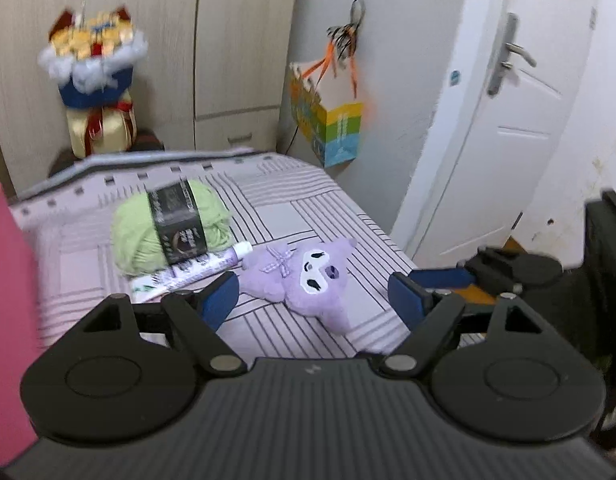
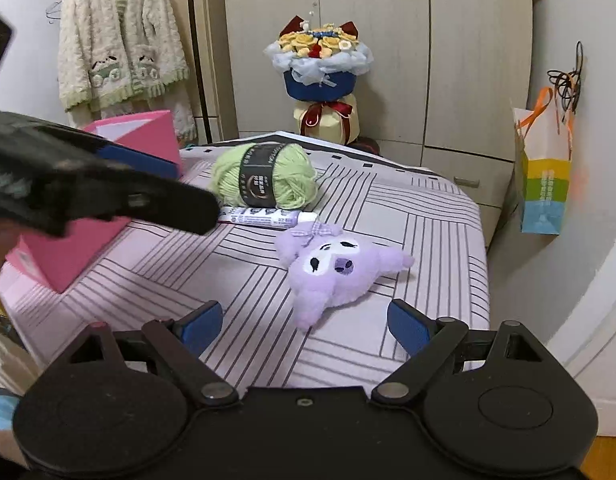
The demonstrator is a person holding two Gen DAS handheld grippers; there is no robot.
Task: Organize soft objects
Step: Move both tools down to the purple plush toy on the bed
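Both the left gripper (image 1: 314,300) and right gripper (image 2: 303,326) hover wide and empty over the purple plush (image 2: 336,272), green yarn (image 2: 263,176) at its 11 o'clock.

Small bedroom, dim indoor light. Bed (image 2: 408,208) was covered in a pale pink sheet with dark line pattern. Beige wardrobe (image 2: 388,40) stood behind it, drawers low down. Wall (image 1: 388,60) was grey-white, white door (image 1: 508,120) with metal lever handle on the right. Cream fleece jacket (image 2: 119,48) hung left of the wardrobe. Strip of wooden floor (image 2: 612,456) showed.
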